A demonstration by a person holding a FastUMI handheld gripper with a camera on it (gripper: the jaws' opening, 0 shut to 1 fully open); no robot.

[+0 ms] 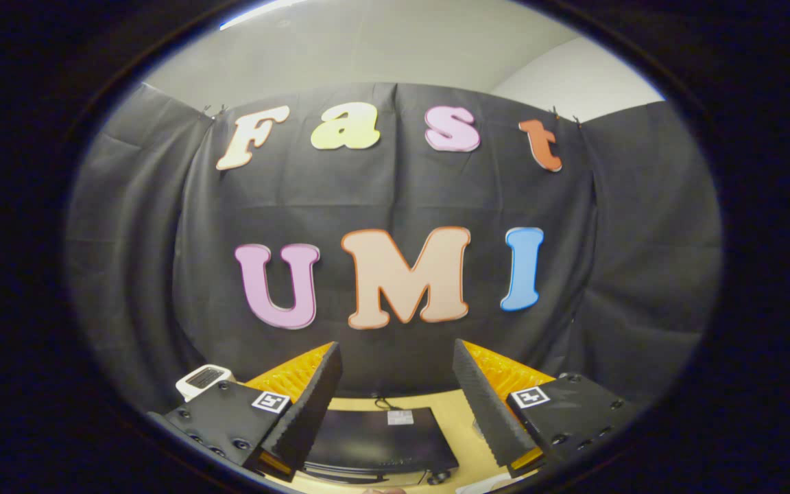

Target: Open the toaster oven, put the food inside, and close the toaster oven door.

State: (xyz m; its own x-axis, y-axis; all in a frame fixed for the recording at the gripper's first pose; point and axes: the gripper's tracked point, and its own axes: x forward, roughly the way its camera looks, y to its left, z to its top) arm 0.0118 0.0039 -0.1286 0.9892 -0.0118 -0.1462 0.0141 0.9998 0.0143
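Gripper view: toaster oven point(381, 439) lies below, between my fingers.
Claw point(395, 405): spread wide, holding nothing.
Next: I'd drop lower, find the door handle squarely.

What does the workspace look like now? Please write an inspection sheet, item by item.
Surface: tan wooden table, seen between the fingers.
Job's things: black toaster oven seen from above, below and between the fingers; door state cannot be told; food not seen.
Clutter: small white device beyond the left finger.
Grippers: tongs open, holding nothing, above the oven.
Cables: thin dark cord behind the oven.
Surroundings: black cloth wall, pale ceiling.
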